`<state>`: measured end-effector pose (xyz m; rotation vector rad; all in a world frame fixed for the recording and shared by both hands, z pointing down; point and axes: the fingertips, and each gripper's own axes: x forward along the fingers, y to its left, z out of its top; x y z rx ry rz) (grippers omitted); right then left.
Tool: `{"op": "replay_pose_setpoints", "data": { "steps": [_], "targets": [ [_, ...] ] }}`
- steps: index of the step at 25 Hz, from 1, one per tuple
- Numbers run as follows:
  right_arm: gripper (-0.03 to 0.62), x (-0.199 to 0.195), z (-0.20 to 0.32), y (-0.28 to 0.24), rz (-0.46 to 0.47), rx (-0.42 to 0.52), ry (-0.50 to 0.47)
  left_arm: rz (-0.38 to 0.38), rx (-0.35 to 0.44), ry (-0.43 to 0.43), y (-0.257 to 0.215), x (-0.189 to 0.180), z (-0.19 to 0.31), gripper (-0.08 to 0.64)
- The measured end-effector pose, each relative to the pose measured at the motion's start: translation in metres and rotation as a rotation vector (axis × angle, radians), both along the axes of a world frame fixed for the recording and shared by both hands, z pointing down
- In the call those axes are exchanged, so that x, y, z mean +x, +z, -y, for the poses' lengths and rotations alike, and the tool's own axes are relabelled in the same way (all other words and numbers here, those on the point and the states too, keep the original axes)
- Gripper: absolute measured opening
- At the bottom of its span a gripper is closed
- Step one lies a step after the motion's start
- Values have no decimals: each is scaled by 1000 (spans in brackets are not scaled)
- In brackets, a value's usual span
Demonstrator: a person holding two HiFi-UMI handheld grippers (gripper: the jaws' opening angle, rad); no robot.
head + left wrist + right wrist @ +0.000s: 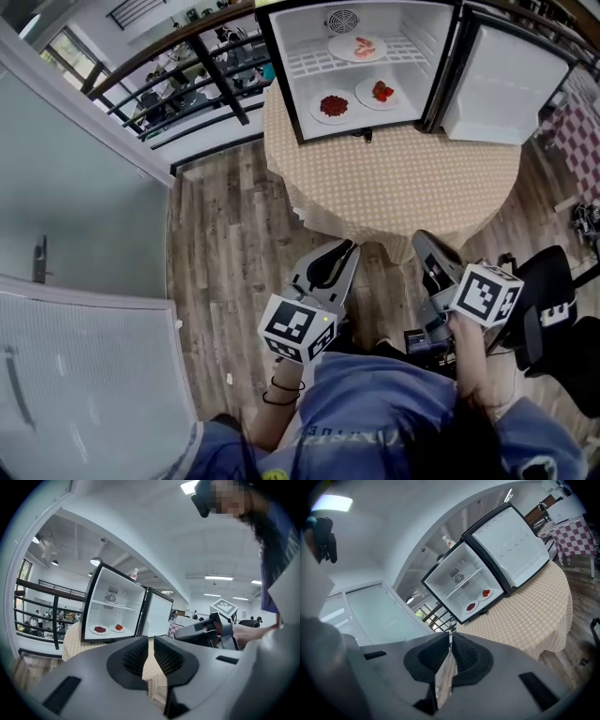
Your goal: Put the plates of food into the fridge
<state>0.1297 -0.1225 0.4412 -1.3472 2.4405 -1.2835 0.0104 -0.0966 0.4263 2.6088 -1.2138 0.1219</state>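
Apparently the loading is finished, because three plates are seen inside the fridge (361, 23), which stands at the far side of the round desk (394, 178) with its door (502, 84) swung wide to the right. One plate (357, 47) with pinkish food is set on the upper shelf (309, 64), and two others with red food, the left plate (334, 105) and the right plate (379, 92), are laid side by side on the bottom, near each other but not touching. They are probably spread in this way so that nothing is stacked and each one lies flat. No further plate is seen on the checked cloth in front of the fridge. The left gripper (345, 248) and the right gripper (424, 240) are held low near the person's body, over the wooden floor (234, 244), well apart from the fridge and pointed toward it. The left fingers (138, 656) are kept slightly apart, and only the cloth is seen through the narrow gap. The right fingers (464, 653) are brought together, with only a thin slit left and nothing gripped. Both grippers are judged to be held back because nothing remains to be carried. The door is not yet closed, so a push on it may be the only step left. If it is done, care would be needed, since the fridge stands on a cloth and could slide.
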Motion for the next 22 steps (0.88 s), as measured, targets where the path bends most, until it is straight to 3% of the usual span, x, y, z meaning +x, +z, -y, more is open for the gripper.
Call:
{"op": "replay_pose_setpoints", "data": {
  "steps": [12, 22],
  "targets": [
    [31, 61, -84, 17, 59, -19, -44, 35, -3, -66, 1, 51, -82, 32],
    [29, 54, -126, 31, 113, -41, -127, 69, -37, -130, 13, 53, -132, 32]
  ]
}}
